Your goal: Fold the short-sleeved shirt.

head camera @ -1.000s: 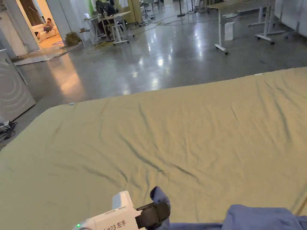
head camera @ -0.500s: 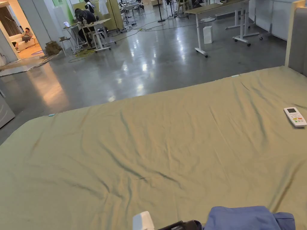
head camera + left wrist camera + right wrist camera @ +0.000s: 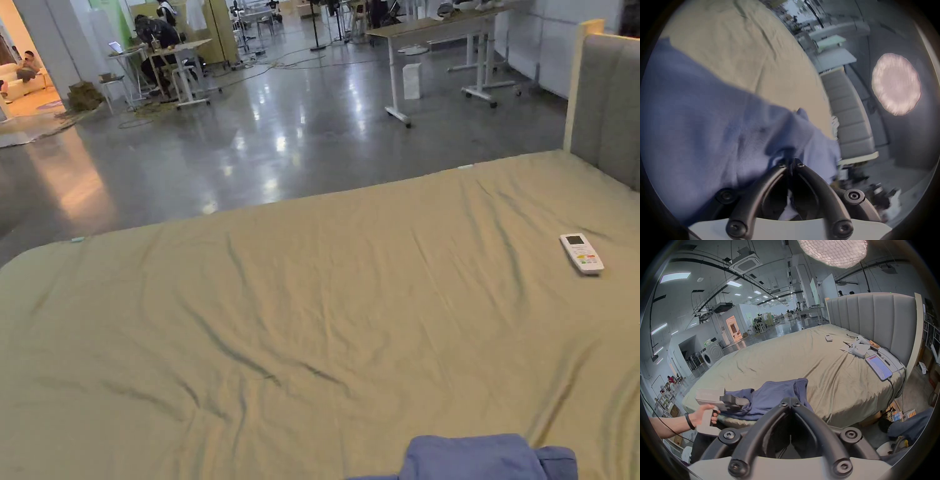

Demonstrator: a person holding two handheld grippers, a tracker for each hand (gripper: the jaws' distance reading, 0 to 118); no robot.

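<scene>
Bed sheet [image 3: 312, 312] bare, shirt [image 3: 769, 395] bunched at lower centre, left tongs [image 3: 791, 162] clamped on its cloth, right tongs [image 3: 790, 403] closed, seemingly empty: still the spreading step, I judge; next, draw it flat.

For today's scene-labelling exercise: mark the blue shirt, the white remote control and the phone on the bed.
blue shirt [image 3: 774, 395], right gripper view, on the bunched middle of the cloth.
white remote control [image 3: 582, 253], head view, on its button face.
phone [image 3: 879, 369], right gripper view, on its lit screen.
</scene>
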